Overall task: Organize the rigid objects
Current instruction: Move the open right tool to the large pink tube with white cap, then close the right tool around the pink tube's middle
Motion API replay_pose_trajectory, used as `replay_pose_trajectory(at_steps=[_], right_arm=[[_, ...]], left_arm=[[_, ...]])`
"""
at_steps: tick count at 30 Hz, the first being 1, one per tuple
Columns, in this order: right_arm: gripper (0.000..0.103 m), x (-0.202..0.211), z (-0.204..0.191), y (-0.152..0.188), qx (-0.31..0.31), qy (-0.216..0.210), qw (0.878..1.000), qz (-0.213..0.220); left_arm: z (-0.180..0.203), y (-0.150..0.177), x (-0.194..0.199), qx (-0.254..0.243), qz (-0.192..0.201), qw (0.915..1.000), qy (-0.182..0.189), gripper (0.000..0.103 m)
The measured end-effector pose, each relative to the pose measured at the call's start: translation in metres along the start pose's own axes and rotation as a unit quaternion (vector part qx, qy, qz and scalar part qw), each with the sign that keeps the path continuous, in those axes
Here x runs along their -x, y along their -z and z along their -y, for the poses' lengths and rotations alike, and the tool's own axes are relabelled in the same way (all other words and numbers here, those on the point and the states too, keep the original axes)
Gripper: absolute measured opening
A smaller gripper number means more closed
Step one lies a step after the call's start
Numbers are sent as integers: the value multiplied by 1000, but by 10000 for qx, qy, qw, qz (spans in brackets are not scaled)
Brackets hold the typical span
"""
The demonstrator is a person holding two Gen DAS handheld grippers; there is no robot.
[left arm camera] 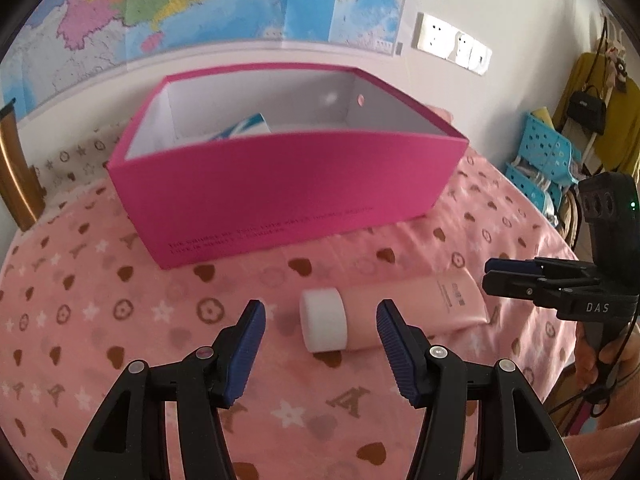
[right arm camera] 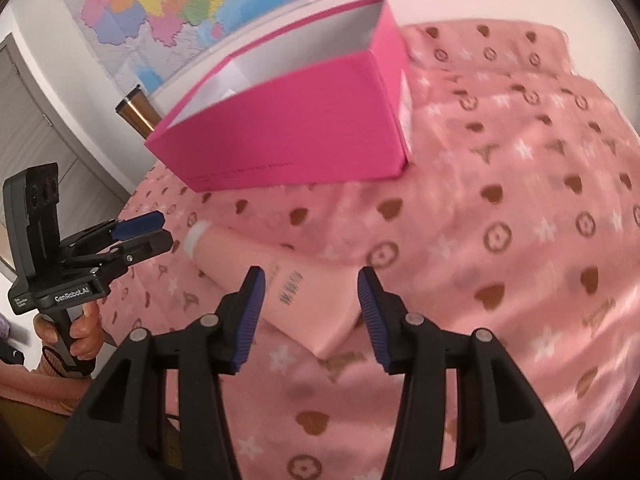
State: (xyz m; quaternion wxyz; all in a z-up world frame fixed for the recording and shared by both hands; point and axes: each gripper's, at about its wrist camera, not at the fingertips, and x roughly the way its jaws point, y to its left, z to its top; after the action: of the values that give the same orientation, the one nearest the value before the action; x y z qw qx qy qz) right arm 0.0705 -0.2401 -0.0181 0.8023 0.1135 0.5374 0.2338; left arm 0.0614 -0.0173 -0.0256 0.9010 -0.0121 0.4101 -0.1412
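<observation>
the pink patterned cloth [left arm camera: 120, 320] carries an open magenta box [left arm camera: 280, 192], its printed line too blurred to read. just in front lies the pink tube [left arm camera: 420, 304], white cap [left arm camera: 324, 320] toward the left gripper [left arm camera: 320, 340]. the right gripper [right arm camera: 310, 304] straddles its tail. both are released, touching nothing. a one-sided squeeze could roll the tube away. readable: "das", "genrobot.ai".

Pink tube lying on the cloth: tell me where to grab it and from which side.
Grip the pink tube across its round body just behind the white cap, coming from above. It lies flat on the cloth with both long sides free, and the cap end looks firmer than the flattened tail. The left claw already straddles that end, open.
</observation>
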Motion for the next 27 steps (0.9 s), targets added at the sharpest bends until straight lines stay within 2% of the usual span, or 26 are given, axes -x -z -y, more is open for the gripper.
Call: replay_pose_trajectory(at_steps=[10, 16, 23, 27], right_arm=[[50, -2, 4, 18, -130, 61, 9998, -115], [50, -9, 6, 19, -241, -98, 9996, -79], [51, -11, 10, 17, -405, -238, 9989, -18], [51, -11, 10, 17, -460, -263, 9986, 4]], left_arm=[[6, 3, -13, -43, -194, 9996, 188, 56], [6, 5, -19, 0, -302, 9991, 309, 50], [-1, 2, -20, 214, -317, 9980, 497, 50], [2, 2, -21, 177, -325, 9984, 430, 50]])
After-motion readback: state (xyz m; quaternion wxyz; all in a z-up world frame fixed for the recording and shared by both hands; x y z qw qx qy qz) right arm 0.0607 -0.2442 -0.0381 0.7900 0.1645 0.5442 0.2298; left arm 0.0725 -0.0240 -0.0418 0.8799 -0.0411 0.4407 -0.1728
